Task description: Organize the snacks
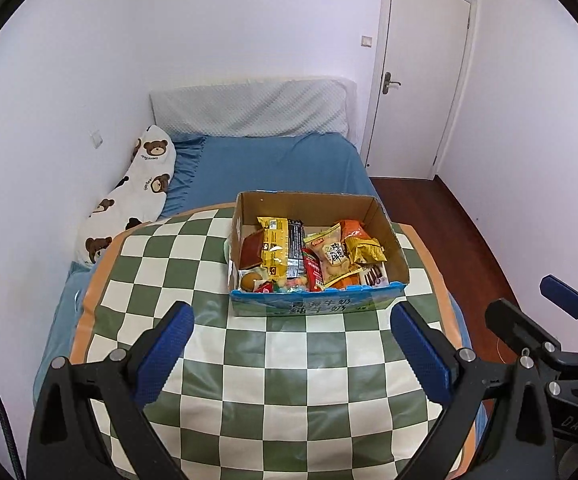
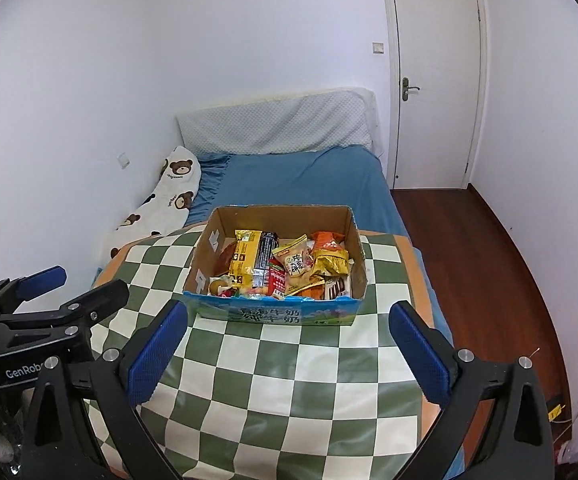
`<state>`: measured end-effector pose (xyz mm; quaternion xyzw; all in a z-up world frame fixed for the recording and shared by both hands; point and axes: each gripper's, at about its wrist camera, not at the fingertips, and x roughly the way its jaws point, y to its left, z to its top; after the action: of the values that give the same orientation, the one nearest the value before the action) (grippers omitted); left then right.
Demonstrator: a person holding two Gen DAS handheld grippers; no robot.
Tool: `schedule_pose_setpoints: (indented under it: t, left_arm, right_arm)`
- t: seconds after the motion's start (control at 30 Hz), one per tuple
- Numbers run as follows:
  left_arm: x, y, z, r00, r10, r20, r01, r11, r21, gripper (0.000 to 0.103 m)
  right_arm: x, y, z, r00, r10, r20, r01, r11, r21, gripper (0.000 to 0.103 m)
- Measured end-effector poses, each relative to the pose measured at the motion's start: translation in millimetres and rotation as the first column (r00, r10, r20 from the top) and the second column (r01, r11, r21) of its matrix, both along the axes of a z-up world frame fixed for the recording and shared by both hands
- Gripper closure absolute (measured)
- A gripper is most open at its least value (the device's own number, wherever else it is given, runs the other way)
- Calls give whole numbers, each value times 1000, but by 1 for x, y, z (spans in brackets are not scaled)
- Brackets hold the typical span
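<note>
Snack box (image 1: 317,296) full, on checkered cloth (image 1: 249,360). Left gripper (image 1: 293,344) and right gripper (image 2: 287,344) near box front, jaws apart, empty. Risk: soft bed underneath, careless nudge tips box.

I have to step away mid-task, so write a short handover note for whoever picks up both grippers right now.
Left gripper: open, empty, above the green-and-white checked cloth, short of the box.
Right gripper: open, empty, beside the left one.
Open brown cardboard box with a blue printed front: upright on the cloth, full of snack packets, including a yellow-and-black wrapper, a pale cracker bag and a crinkled gold packet.
Done: no snacks visible on the cloth outside the box.
Left: apparently only a check; whether the packets need sorting inside is unclear.
</note>
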<state>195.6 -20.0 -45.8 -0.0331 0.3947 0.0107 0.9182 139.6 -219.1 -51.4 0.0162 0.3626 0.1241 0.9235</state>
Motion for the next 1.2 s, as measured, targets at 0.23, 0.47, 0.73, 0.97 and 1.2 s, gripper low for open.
schedule_pose_setpoints:
  t: [0.23,0.47,0.73,0.97,1.2]
  left_arm:
    - [12,3,-9,1000,31,6,-31,1000,-2,2]
    - [35,3,-27,999,45,16,-45,999,15,0]
    - [77,-1,-60,998,50,-30,-49,998,45,0]
    - [102,-6,-84,997,46,-69,-41,997,69,0]
    - [119,-10,-101,995,44,-94,-36,996,85,0]
  right_arm:
    - [12,-2,-6,1000,-28,8,28,999,-15,0]
    - [43,-8,-29,996,-87,-4,87,995,-37,0]
    - [83,-8,-57,990,-137,-18,135,989,-63,0]
    - [112,-6,-80,987,-157,-38,154,985,-84,0]
    - [126,-8,-93,983,-173,-55,167,981,-94,0]
